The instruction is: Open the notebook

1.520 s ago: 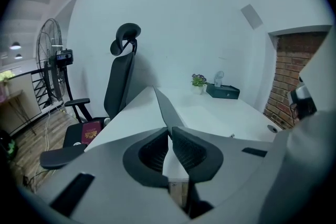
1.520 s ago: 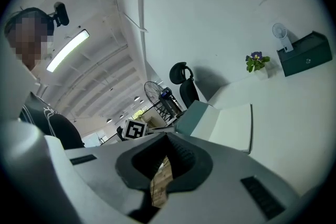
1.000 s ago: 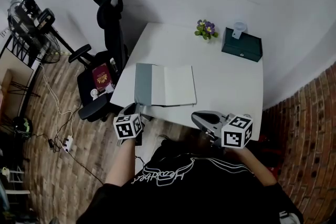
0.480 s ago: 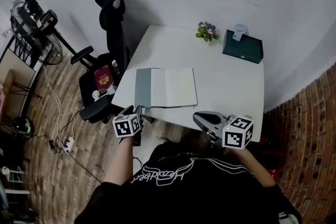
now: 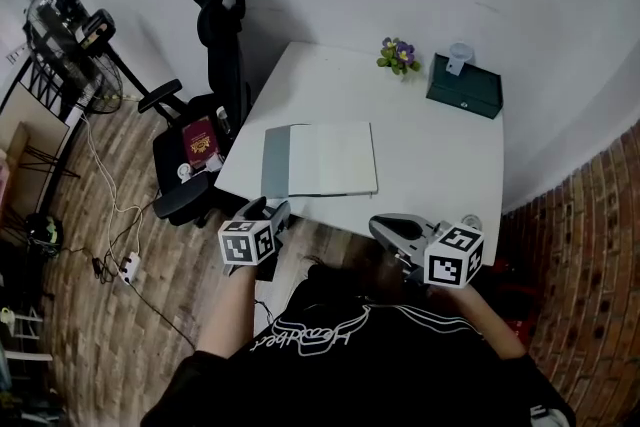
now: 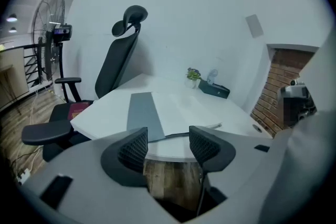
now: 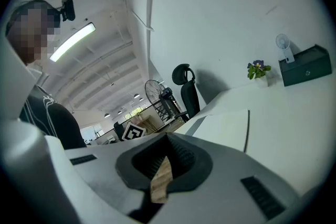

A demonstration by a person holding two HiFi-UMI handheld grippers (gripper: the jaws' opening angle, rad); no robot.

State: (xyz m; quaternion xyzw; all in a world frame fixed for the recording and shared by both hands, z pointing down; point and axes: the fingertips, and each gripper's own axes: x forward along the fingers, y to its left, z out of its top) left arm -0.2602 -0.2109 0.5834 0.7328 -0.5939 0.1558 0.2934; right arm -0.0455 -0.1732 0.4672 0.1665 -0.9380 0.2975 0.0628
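1. Notebook [image 5: 320, 159], grey-covered and white-paged, lies open on the white table [image 5: 440, 165], centre frame.
2. Left gripper [image 5: 275, 212] jaws have just spread, empty; right gripper [image 5: 385, 227] jaws are pressed together.
3. Unheld, its cover may spring shut.

Matt grey cover and pale paper pages on notebook [image 5: 320, 160]; smooth white tabletop [image 5: 440, 170]; wood-plank floor [image 5: 100, 315]; rough brick wall [image 5: 590, 245]

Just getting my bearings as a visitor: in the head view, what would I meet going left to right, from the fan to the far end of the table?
Fan → black office chair → notebook → potted flowers → dark green box
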